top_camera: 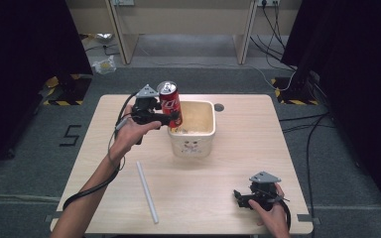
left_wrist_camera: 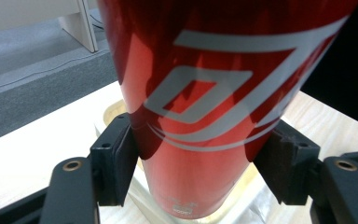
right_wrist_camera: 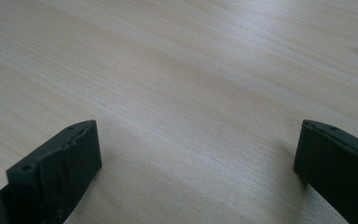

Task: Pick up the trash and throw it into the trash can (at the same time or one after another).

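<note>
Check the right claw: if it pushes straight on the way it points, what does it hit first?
Probably the bare table: the right claw stands open, angled down at the wood, nothing between it and the surface.

this looks like a lab or recording room set up for filming. a light wooden table (top_camera: 188, 188) stands on grey carpet (top_camera: 25, 163), with black curtains (top_camera: 25, 34) hung at both sides. yellow-and-black hazard tape (top_camera: 62, 102) marks the floor, a "5" (top_camera: 70, 135) is taped down beside the table, cables (top_camera: 297, 126) trail across the carpet, and plain desks (top_camera: 178, 20) line the back.
</note>
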